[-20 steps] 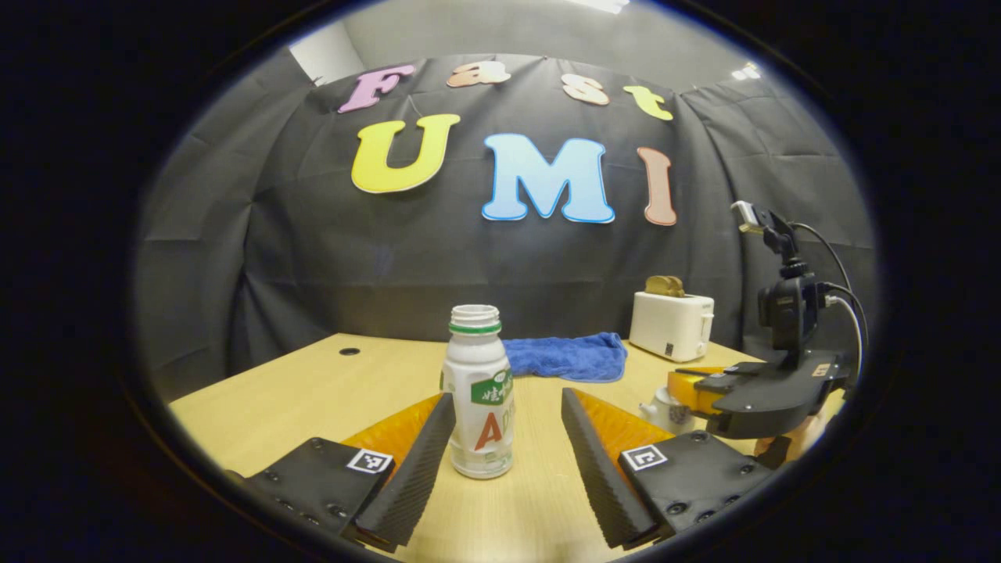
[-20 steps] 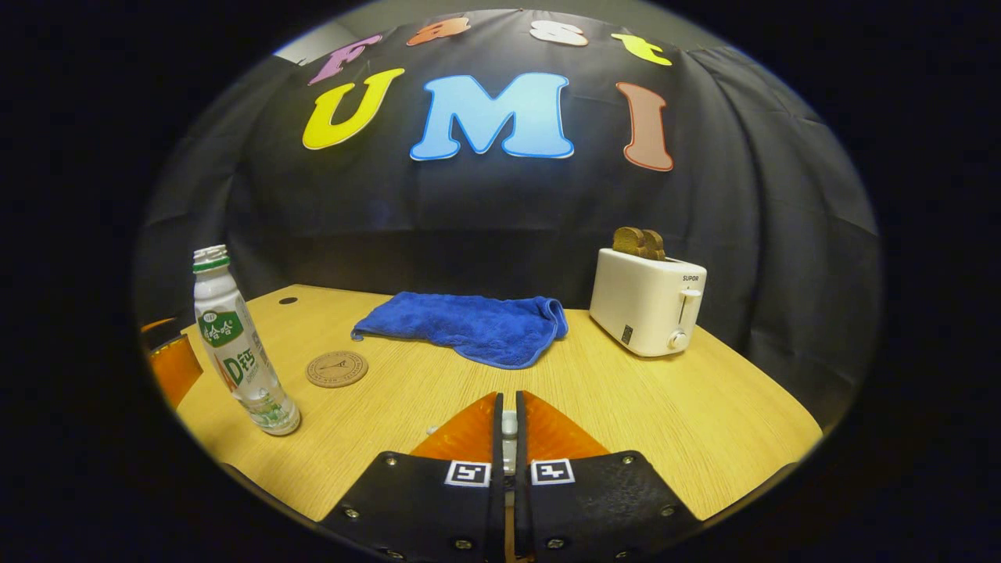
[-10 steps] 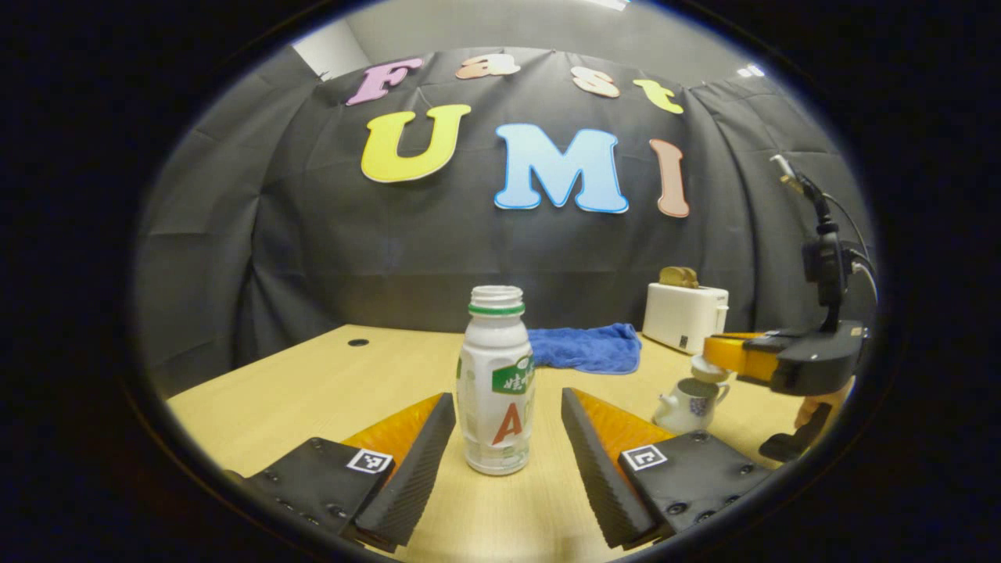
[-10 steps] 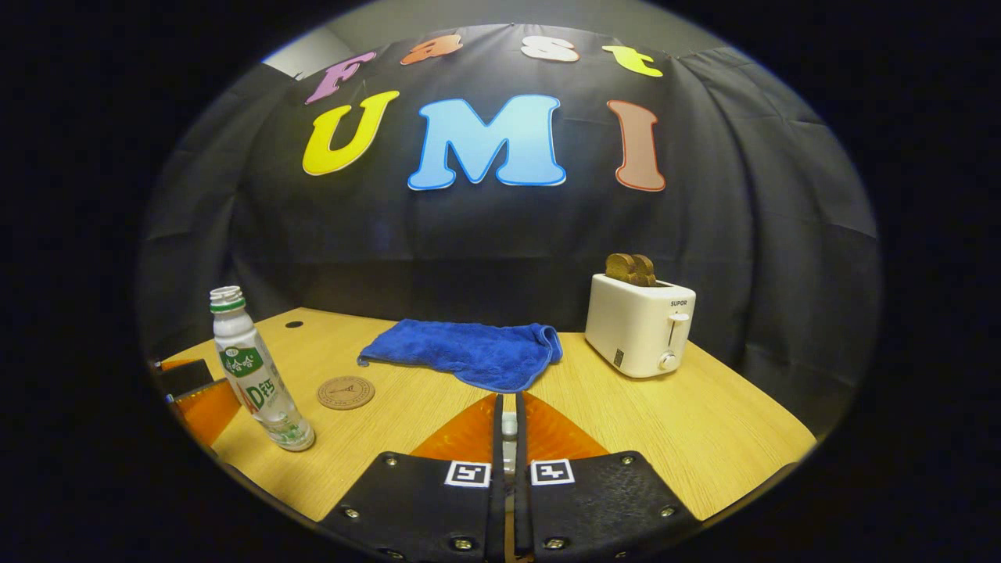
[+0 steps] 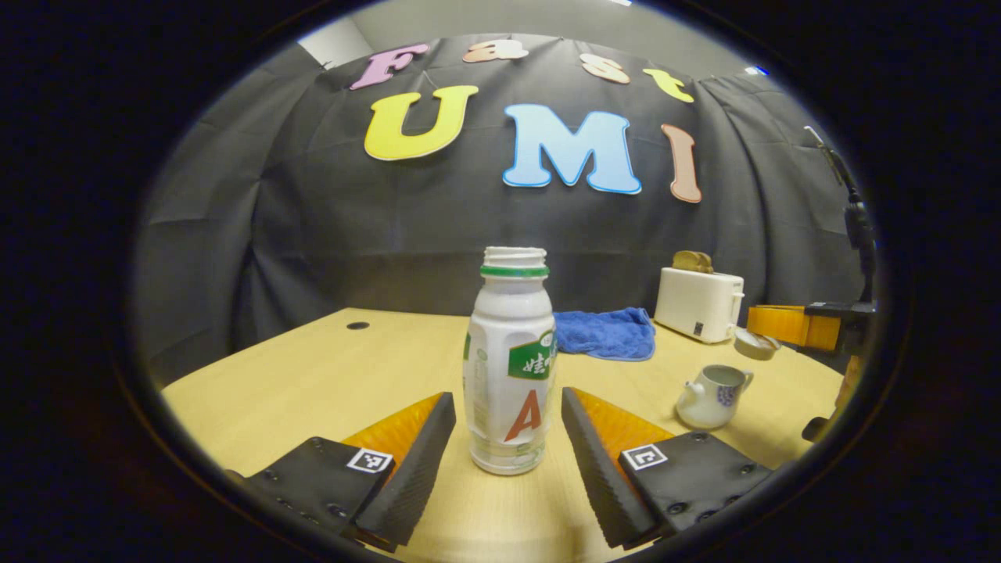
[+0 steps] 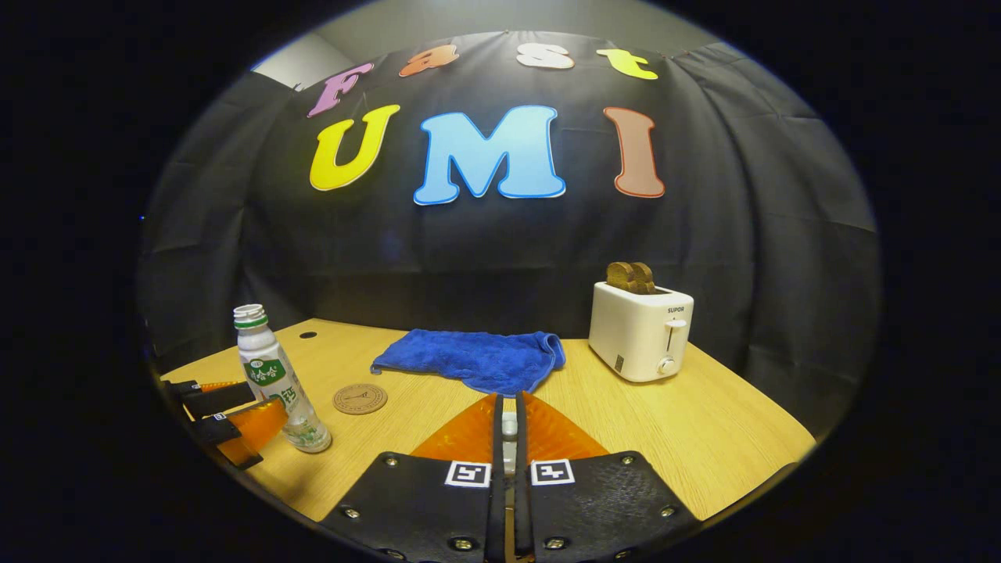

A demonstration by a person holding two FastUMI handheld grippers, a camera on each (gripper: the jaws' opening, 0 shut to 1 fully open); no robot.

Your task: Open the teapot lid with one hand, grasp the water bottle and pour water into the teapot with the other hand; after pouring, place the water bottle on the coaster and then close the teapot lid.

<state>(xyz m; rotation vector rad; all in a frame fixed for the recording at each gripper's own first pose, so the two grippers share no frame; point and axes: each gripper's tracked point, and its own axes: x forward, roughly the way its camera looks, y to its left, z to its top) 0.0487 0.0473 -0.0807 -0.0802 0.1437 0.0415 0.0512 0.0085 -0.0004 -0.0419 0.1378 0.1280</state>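
Your water bottle [image 5: 510,367] stands upright near the table's [image 5: 313,375] front edge, between the left gripper's [image 5: 507,438] spread fingers, not yet squeezed. Your right gripper [image 6: 509,426] pinches the lid [image 5: 755,344], held clear right of the open teapot [image 5: 710,396] for pouring.

Left gripper view sits low over the table [image 5: 313,375], facing the back wall, water bottle [image 5: 510,367] close at 6 o'clock. Right gripper view looks from higher and farther right; both share the bottle, blue towel [image 6: 477,360] and toaster [image 6: 640,328] toward 3 o'clock
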